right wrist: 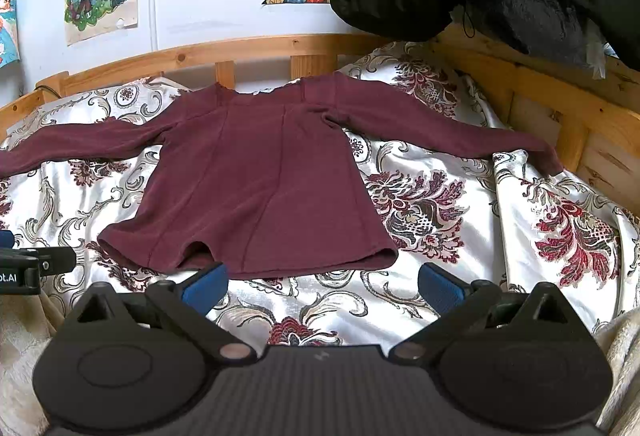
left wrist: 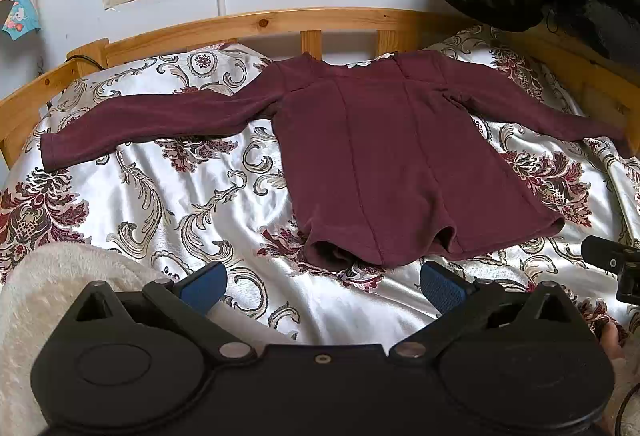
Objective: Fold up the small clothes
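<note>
Left gripper (left wrist: 322, 286) and right gripper (right wrist: 322, 286): jaws spread wide, holding nothing. Maroon top (left wrist: 384, 163) lies flat on the bed (left wrist: 168, 203) just ahead, hem nearest, sleeves out sideways. Neither gripper clearly nearer; no fold made yet.

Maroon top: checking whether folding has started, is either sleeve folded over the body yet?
No, the maroon top lies flat with both sleeves spread outward on the bedspread.
</note>
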{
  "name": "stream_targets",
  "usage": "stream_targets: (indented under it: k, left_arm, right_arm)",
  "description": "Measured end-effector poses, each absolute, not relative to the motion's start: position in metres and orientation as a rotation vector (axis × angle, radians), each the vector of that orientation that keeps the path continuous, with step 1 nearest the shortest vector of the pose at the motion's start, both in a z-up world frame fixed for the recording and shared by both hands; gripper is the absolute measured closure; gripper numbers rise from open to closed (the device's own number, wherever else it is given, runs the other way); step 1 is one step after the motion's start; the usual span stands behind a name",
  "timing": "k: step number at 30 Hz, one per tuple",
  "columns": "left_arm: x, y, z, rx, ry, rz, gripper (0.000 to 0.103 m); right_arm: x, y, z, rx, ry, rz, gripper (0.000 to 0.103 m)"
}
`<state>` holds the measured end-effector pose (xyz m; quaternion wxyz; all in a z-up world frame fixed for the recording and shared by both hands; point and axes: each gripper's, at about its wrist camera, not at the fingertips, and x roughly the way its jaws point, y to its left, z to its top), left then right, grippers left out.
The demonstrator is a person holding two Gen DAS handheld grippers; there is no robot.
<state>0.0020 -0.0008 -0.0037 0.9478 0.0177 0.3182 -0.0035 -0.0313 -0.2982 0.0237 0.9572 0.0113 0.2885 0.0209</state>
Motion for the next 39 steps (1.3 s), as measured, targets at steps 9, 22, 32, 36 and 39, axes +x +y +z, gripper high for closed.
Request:
stream_targets:
  k: [9,22,32,36,39]
  left_arm:
    - [0.0021,-0.0008,-0.0037,0.036,0.648,-0.007,0.001]
    - [0.0023,-0.0009,-0.0038,0.037,0.649,-0.007,0.001]
    - [0.0025,-0.0009,-0.0038,0.037,0.651,-0.007,0.001]
    - [0.0026,-0.0006,-0.0080,0.040,0.664,-0.003,0.001]
    - [0.0035,-0.0007,-0.0118,0.045,0.681,-0.003,0.001]
  right_arm:
    - [-0.0312,-0.2981,0.0237,0.023,0.586,0.043,0.000]
    - [-0.0312,-0.2980,0.0237,0.023,0.587,0.043,0.000]
    - [-0.0313,-0.2975,0.0240,0.023,0.590,0.043,0.000]
    - [-0.0320,-0.2975,0.0163,0.052,0.616,0.031,0.000]
    - [-0.0255,-0.3013,0.0163,0.078,0.645,0.025,0.000]
